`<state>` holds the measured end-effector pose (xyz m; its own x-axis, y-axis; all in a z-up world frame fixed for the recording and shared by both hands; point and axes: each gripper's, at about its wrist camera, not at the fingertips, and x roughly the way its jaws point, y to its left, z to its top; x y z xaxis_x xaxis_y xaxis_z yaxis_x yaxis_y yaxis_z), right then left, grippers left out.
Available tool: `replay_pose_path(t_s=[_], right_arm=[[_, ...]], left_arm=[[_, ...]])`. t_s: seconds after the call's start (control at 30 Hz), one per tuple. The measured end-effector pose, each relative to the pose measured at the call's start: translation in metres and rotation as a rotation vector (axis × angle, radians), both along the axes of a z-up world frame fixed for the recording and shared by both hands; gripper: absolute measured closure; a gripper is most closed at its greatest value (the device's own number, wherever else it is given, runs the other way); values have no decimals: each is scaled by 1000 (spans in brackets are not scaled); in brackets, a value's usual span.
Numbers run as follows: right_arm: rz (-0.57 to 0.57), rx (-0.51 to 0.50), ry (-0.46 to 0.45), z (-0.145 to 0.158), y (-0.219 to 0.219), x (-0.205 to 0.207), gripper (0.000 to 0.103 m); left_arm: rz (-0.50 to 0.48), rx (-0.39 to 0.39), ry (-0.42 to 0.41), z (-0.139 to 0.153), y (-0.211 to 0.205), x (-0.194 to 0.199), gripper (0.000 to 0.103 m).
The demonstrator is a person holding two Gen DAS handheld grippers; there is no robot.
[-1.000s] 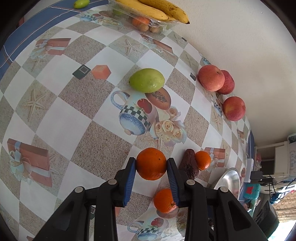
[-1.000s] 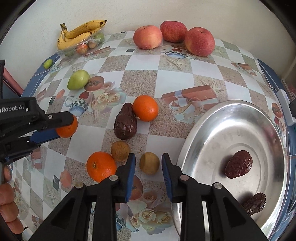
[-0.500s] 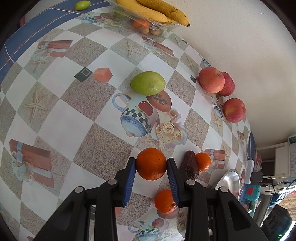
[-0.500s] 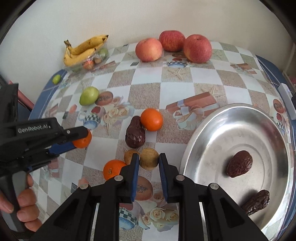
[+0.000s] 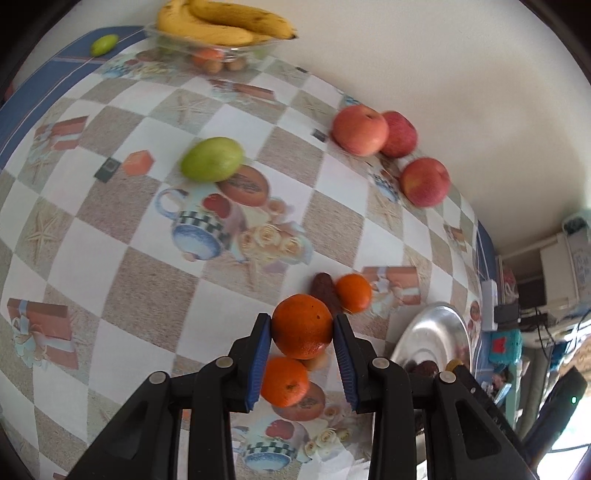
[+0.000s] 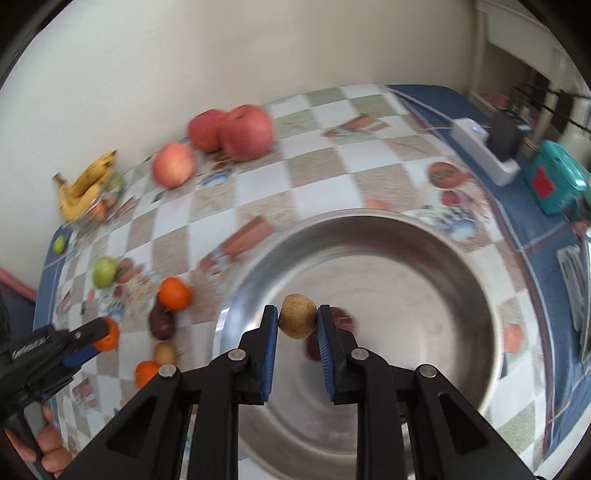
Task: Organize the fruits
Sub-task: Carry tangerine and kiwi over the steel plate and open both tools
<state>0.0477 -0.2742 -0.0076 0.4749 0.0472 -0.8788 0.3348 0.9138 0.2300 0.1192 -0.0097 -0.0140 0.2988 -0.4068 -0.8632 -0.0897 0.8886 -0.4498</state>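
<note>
The table (image 5: 110, 236), under its checked cloth, is only partly sorted, so by my reading the task is in its early-to-middle stretch. The steel bowl (image 6: 461, 295) at the right side holds dark dates (image 6: 341, 317), blurred and partly hidden behind the right gripper, and nothing else that I can make out. Against the wall sit three apples (image 5: 360, 129), grouped close together, and a glass dish (image 5: 236, 51) with bananas (image 5: 221, 22) on top and small fruit inside; whether those count as sorted I cannot tell. Loose on the cloth lie a green fruit (image 5: 212, 158), a small lime (image 5: 104, 44) near the far edge, a dark date (image 5: 325, 291) touching an orange (image 5: 352, 293), another orange (image 5: 284, 382) below the left gripper, and a small brown fruit (image 6: 164, 353) just beside it. The left gripper (image 5: 303, 332) is clenched on a third orange (image 5: 302, 326), lifted clear of the cloth and not yet over the bowl. The right gripper (image 6: 297, 325) is clamped on a small tan fruit (image 6: 297, 321), held above the inside of the bowl near its left rim, so this piece looks ready to be let go. What is left, I judge, is both drops and then the loose fruit on the cloth.
</note>
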Motion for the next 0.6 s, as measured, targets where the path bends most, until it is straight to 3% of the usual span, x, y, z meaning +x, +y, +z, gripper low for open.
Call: replay_pose_path(t_s=[0.23, 0.47, 0.6], right_arm=[[-134, -21, 21, -6, -42, -17, 81], [-141, -8, 11, -4, -45, -18, 80], [-130, -2, 14, -4, -42, -17, 80]], left_arm=[[-208, 12, -38, 13, -62, -19, 67], [-407, -14, -22, 16, -114, -41, 64], [-424, 1, 1, 10, -118, -43, 50]])
